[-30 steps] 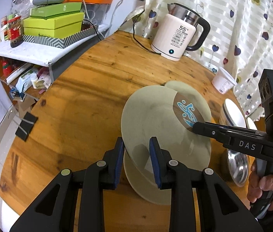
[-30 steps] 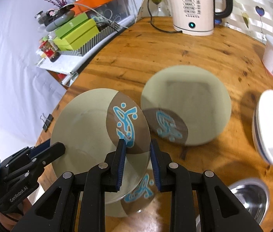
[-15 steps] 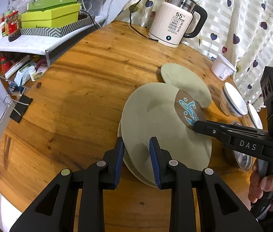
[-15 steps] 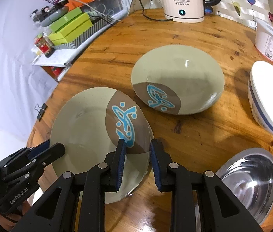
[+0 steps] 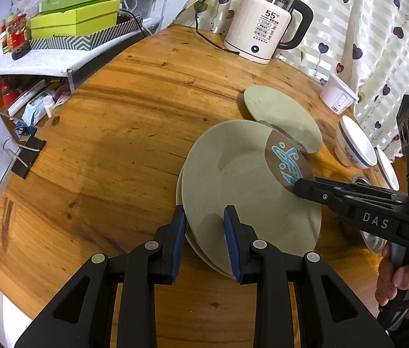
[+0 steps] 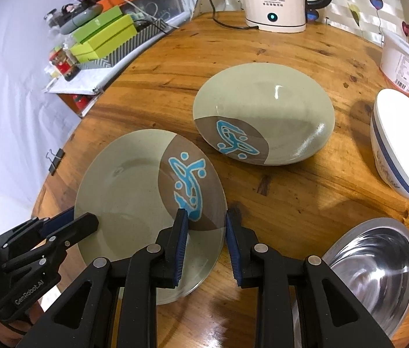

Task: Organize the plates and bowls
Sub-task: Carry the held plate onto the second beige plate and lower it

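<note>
Left wrist view: left gripper (image 5: 204, 226) clamped on near rim of plate (image 5: 251, 185), face up above a second plate (image 5: 201, 249) on table (image 5: 117, 145); blue motif at far right, under right gripper (image 5: 300, 185) gripping that edge. Third plate (image 5: 280, 113) farther off; kettle (image 5: 265, 29) beyond.

Right wrist view: right gripper (image 6: 206, 232) clenched on plate (image 6: 135, 197) rim beside motif, its long axis running near to far; left gripper (image 6: 85, 220) on left edge. Third plate (image 6: 265, 110) far right, steel bowl (image 6: 378, 264) near right.
</note>
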The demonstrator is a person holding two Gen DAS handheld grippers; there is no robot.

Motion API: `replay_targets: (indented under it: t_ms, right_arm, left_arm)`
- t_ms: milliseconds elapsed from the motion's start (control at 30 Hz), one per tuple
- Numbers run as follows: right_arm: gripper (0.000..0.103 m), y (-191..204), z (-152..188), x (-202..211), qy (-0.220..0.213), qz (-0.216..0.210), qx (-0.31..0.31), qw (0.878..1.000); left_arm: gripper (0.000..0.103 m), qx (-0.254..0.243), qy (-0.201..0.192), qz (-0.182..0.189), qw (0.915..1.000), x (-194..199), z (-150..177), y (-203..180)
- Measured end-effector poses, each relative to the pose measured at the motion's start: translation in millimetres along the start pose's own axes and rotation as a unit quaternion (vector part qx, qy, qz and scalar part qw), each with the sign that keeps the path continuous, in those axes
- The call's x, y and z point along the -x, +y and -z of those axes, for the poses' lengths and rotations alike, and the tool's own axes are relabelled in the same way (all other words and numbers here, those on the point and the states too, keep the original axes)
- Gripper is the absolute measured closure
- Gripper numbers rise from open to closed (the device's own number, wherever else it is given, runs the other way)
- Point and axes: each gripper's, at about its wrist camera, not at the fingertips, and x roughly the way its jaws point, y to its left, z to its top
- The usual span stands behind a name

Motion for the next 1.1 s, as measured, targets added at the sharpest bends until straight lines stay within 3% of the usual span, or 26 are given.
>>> replay_targets:
  t_ms: [567,933,1100]
  right_arm:
    - [0.074,4.0,2.1,1.8,-0.010,0.010,0.013,1.000]
    - [0.074,2.5,10.3,22.5,-0.037,-0.003,0.006,0.999]
    - [0.065,-0.1,18.5,41.9,-0.063,-0.019,-0.004,0.998]
  left_arm:
    - [0.075,0.009,-0.003,0.001,1.0000,0.3,0.8,7.2]
    - [0.075,0.010,-0.025,0.006,0.9996,13.8,-0.7,9.4]
    - [0.075,0.010,-0.033,0.010,0.9993,21.4,-0.2,10.3]
